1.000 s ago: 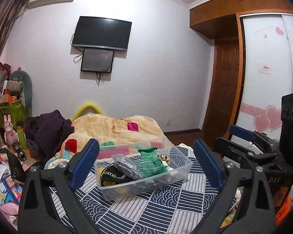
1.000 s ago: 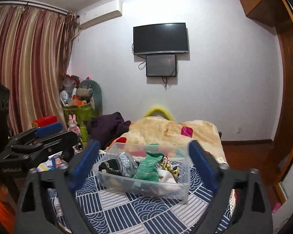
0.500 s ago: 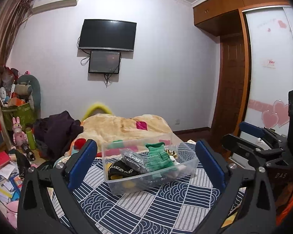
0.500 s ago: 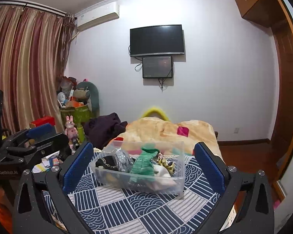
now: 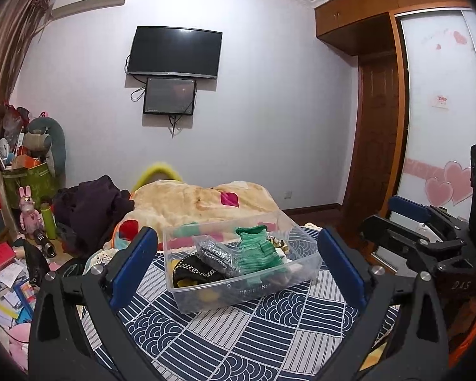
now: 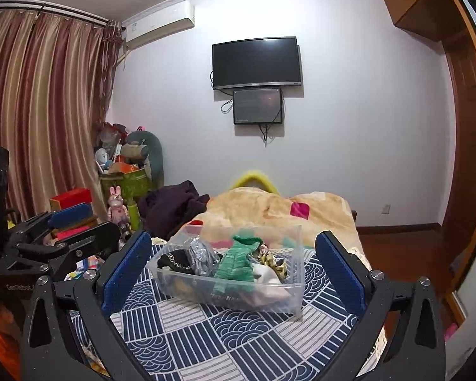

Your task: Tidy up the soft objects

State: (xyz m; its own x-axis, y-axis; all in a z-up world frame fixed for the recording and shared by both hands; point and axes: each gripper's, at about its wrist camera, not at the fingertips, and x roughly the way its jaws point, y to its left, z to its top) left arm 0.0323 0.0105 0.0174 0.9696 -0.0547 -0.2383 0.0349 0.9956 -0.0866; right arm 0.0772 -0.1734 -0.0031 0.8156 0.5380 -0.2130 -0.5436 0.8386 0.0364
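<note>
A clear plastic bin sits on the blue patterned bedspread. It holds soft items: a green knitted piece, a grey sparkly pouch, a black item with gold trim and a gold-patterned piece. My left gripper is open and empty, held back from the bin. My right gripper is open and empty, also short of the bin. Each gripper shows at the edge of the other's view.
A beige blanket and dark clothes lie behind the bin. Cluttered toys and boxes stand at left. A wardrobe is at right. A TV hangs on the wall.
Both grippers have tilted up and shifted slightly, so the bin sits lower and more centred in each view. Both stay open and empty.
</note>
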